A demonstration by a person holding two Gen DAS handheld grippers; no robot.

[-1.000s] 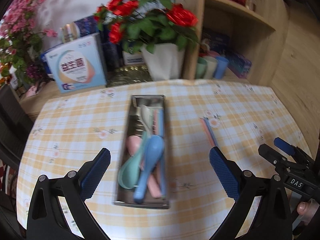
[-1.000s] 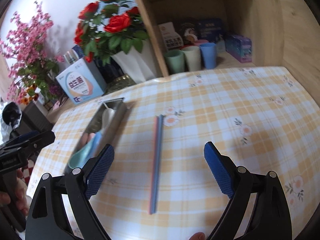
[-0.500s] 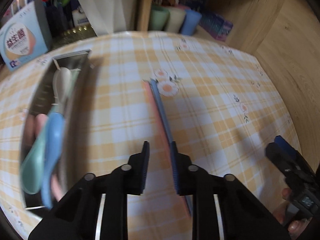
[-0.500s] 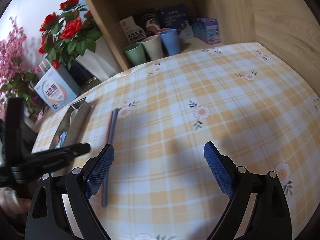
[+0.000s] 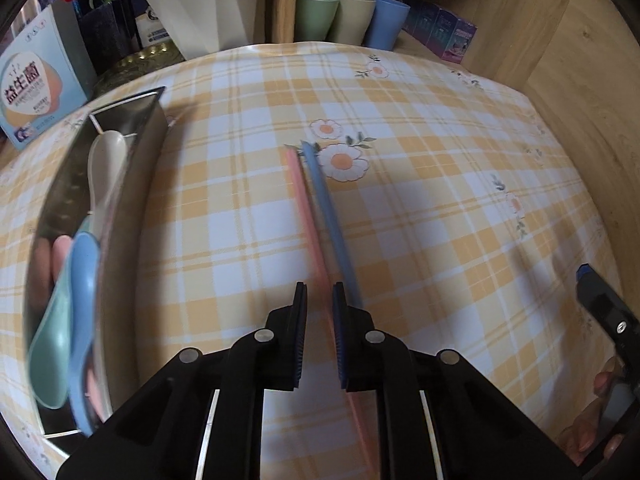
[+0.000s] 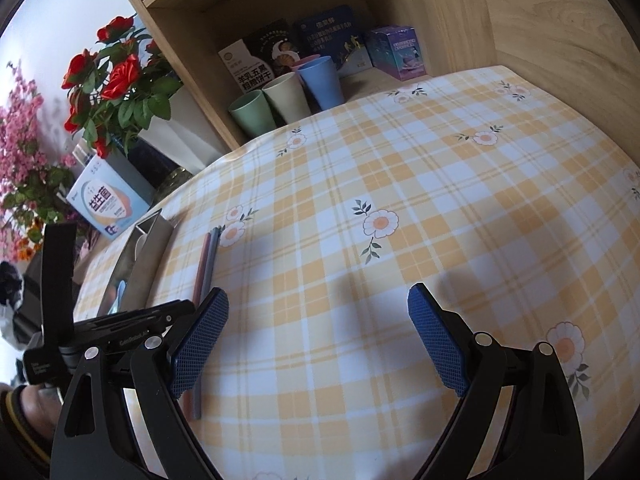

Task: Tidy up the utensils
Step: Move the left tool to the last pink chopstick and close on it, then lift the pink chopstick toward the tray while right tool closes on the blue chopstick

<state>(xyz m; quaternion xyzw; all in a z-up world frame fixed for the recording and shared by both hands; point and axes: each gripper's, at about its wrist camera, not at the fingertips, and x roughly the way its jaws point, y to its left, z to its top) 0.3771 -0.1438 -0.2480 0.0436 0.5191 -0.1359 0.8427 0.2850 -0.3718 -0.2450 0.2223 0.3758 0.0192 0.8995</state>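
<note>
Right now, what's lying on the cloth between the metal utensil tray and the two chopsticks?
Nothing: in the left wrist view only bare checked tablecloth separates the metal tray from the pink chopstick and blue chopstick.

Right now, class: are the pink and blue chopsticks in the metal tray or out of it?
Out. Both chopsticks lie side by side on the checked tablecloth, right of the metal tray, which holds spoons.

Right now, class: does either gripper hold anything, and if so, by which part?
The left gripper has its fingers narrowed around the pink chopstick, well toward its near end; whether they touch it cannot be told. The right gripper is open and holds nothing.
</note>
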